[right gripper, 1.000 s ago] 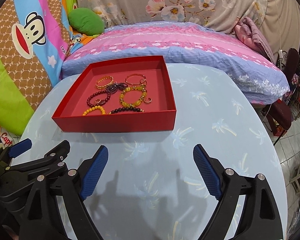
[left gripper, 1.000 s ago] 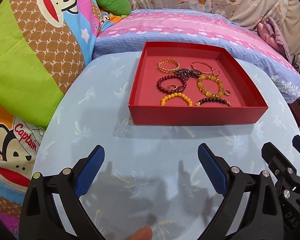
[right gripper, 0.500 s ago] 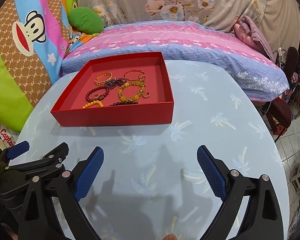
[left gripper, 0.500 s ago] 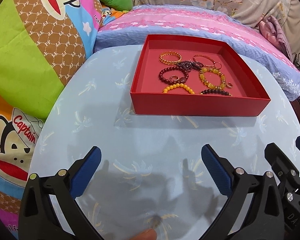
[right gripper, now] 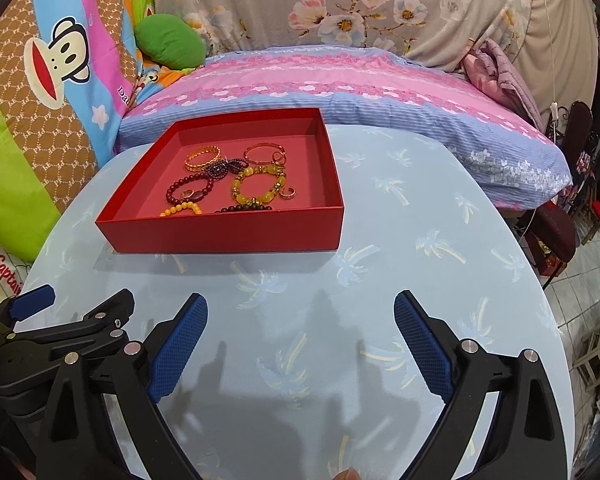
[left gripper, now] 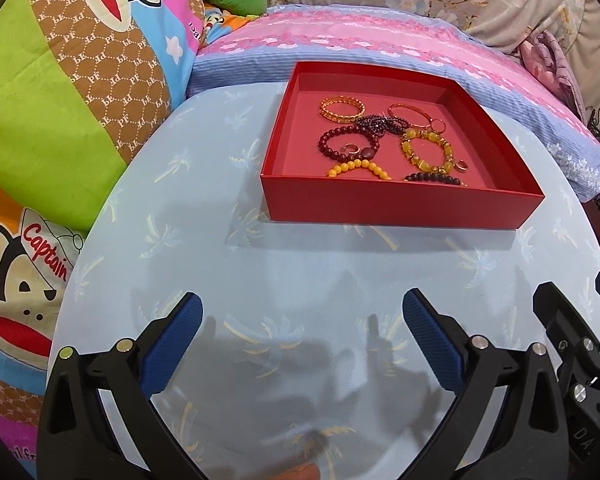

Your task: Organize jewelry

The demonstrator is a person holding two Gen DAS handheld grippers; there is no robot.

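A shallow red tray (left gripper: 400,204) (right gripper: 224,234) stands on the far half of the round table. In it lie several bracelets and small rings: a gold bangle (left gripper: 342,109), a dark red bead bracelet (left gripper: 332,146), a yellow bead bracelet (left gripper: 422,162) (right gripper: 258,198), an orange bead bracelet (left gripper: 358,169) and a black bead bracelet (left gripper: 434,178). My left gripper (left gripper: 302,344) is open and empty, low over the near table. My right gripper (right gripper: 300,344) is open and empty beside it, to its right (left gripper: 572,320).
The pale blue table (right gripper: 420,240) has a palm-tree print and a curved edge. A pink and blue pillow (right gripper: 340,88) lies behind it, a cartoon monkey blanket (left gripper: 60,100) at the left. A stool and tiled floor (right gripper: 580,288) are at the right.
Both grippers have drawn back from the tray and tilted slightly, so the tray sits farther away in both views. Both stay open and empty. The jewelry has not moved.
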